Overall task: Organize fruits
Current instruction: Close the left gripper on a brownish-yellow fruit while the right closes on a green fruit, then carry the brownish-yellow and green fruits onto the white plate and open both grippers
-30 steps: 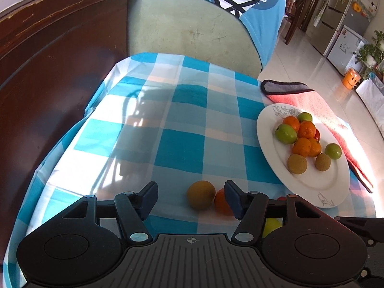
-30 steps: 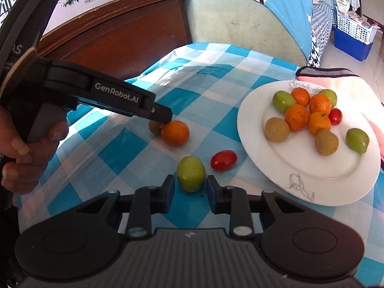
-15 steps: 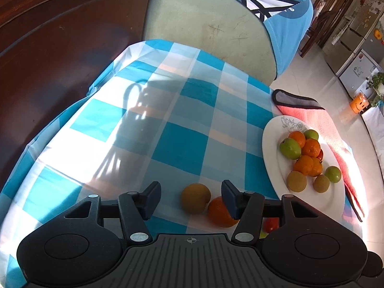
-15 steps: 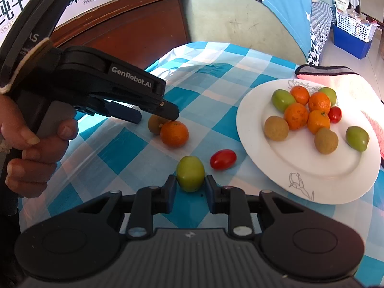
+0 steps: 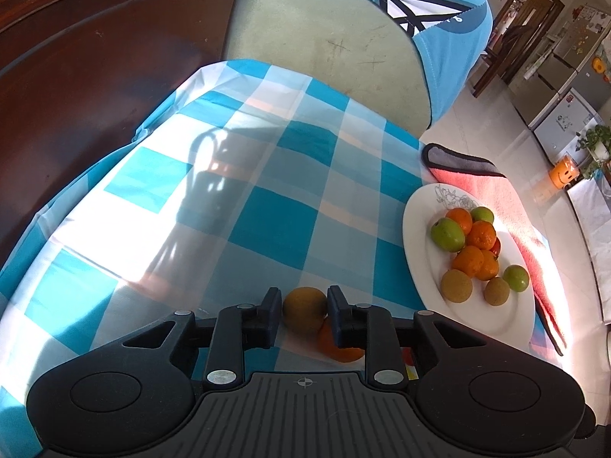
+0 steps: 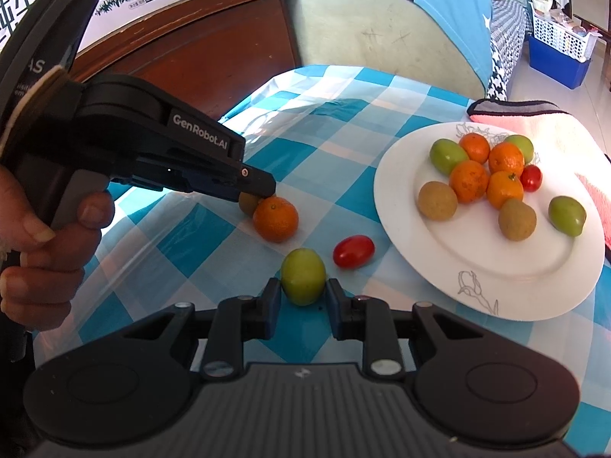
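In the right wrist view the brown fruit (image 6: pixel 247 203) was mostly hidden behind the left gripper's (image 6: pixel 263 194) tip and the orange (image 6: pixel 275 219) touching it; in the left wrist view the gripper body cut off that orange's near side. The left gripper (image 5: pixel 304 311) had just been closing, and its dark flat pads now clamped the round, matte brown fruit (image 5: pixel 304 308) on the checked blue-and-white tablecloth (image 5: pixel 267 206). A hand (image 6: pixel 42 244) wrapped the left tool's handle, fingers curled, the tool angled down toward the cloth. The right gripper (image 6: pixel 303 294) pinched a smooth, oval green fruit (image 6: pixel 303 276), also down at the cloth. A glossy red tomato (image 6: pixel 353 251) lay just right of it. Farther right, the white plate (image 6: pixel 477 278), with line drawings on its rim, held a cluster of orange, green and brown fruits.
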Tool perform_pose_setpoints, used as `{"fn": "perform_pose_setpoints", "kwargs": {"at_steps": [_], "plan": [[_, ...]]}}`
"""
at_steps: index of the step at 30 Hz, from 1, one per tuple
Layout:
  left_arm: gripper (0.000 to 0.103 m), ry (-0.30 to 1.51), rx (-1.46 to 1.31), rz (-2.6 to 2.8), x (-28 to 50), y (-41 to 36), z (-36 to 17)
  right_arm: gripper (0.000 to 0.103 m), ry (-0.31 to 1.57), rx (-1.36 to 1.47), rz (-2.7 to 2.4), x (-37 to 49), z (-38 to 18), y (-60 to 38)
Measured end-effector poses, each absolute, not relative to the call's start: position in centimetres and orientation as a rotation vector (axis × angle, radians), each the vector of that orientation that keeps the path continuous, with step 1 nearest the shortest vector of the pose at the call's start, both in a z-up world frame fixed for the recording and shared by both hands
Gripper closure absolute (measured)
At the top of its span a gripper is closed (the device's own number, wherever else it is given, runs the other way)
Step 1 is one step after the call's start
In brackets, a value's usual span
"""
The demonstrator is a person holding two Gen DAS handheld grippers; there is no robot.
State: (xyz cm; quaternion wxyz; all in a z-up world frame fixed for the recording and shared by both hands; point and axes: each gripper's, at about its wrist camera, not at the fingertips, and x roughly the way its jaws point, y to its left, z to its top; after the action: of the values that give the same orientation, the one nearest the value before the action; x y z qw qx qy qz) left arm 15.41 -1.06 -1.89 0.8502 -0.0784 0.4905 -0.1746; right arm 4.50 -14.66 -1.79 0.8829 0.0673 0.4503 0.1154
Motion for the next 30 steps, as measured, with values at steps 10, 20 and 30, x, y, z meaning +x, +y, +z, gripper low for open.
{"fn": "perform_pose_setpoints", "kwargs": {"at_steps": [10,20,30], "plan": [[0.08,1.019,-0.148,-0.369,15.2,-1.3,-1.8,0.077,0.943,0.168,0.234,4.5,-1.7,-14.8],[0.08,0.915,-0.093,-0.375,14.1,-1.6,0.7,0.091,0.908,0.204,0.235,4.2,-0.6,-15.4],[0.08,0.899,-0.049,-0.358,14.0,-1.6,0.6,0.082,0.911,0.257,0.233,4.4,-0.9,-15.9]]}}
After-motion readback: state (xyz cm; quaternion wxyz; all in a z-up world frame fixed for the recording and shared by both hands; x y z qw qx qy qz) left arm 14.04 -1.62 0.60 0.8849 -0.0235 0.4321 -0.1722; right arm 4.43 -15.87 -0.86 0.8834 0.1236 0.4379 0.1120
